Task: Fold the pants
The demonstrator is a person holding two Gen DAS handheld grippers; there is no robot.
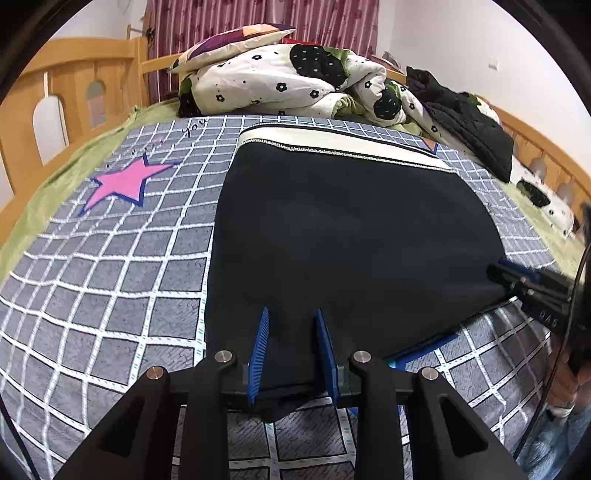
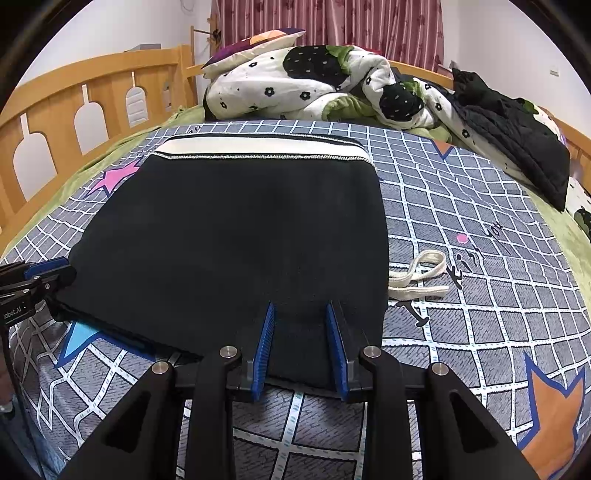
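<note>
Left wrist view: a bed with a grey checked sheet [image 1: 122, 266] printed with a pink star [image 1: 125, 181], a wooden rail [image 1: 74, 85] along its far left side, white walls and a striped red curtain [image 1: 258, 18] beyond. The black pants [image 1: 351, 236] lie flat in a folded block mid-sheet, white waistband at the far edge. Past the pants, a flowered quilt [image 1: 288, 81] is heaped with a pillow [image 1: 236, 40] on top and a dark jacket [image 1: 465, 118] to its right. Left gripper [image 1: 291, 350] sits at the pants' near edge, jaws apart with cloth lying between them, not pinched. Right gripper [image 1: 517, 277] is at the pants' right edge; its jaw state cannot be told here. Right wrist view: same sheet [image 2: 480, 295], with an orange star [image 2: 554, 406] near right. Pants [image 2: 236, 236] fill the centre; a white drawstring [image 2: 421, 277] lies just beside their right edge. Right gripper [image 2: 301, 350] is at the near edge, jaws parted over the hem. Left gripper [image 2: 44, 275] touches the pants' left edge.
</note>
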